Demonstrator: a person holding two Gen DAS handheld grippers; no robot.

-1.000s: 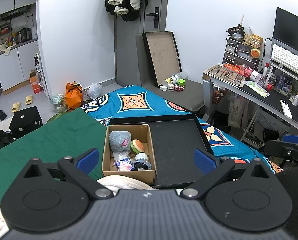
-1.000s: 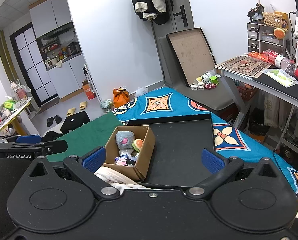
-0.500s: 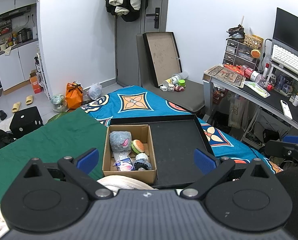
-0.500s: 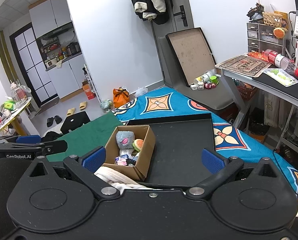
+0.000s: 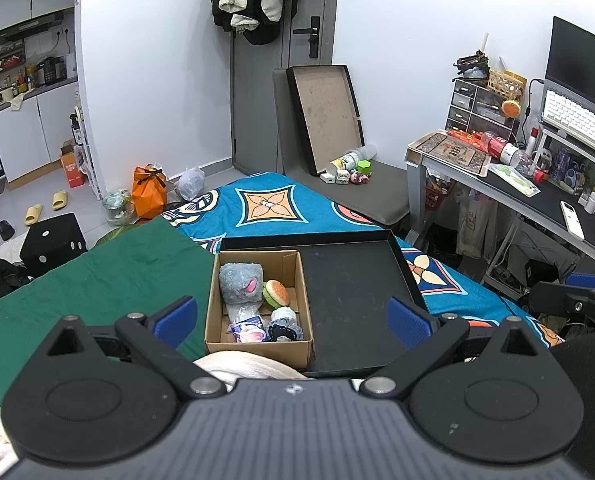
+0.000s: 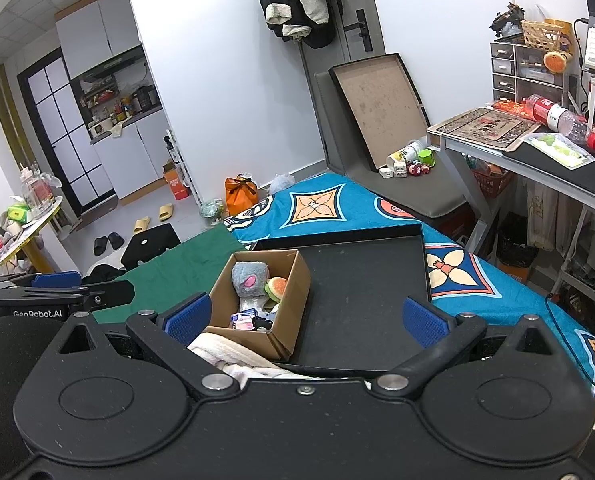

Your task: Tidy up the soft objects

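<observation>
I have both grippers hovering above the bed, level with each other. The left gripper [image 5: 292, 316] has its fingers wide apart with nothing between them, and the right gripper [image 6: 304, 317] is the same, spread and empty. The soft objects sit together in the cardboard box [image 5: 257, 346], which stands in the left part of the black tray [image 5: 357, 300] on the bed [image 5: 273, 204]: a grey plush [image 5: 240, 282], a burger toy [image 5: 276, 293], and a few smaller bits toward the near wall that I can't name. The rest of the tray floor is bare. This fits either toys waiting to be laid out on the tray or toys already gathered into the box, and I can't say which from here. Any reach would have to come down from above, inside the box walls
</observation>
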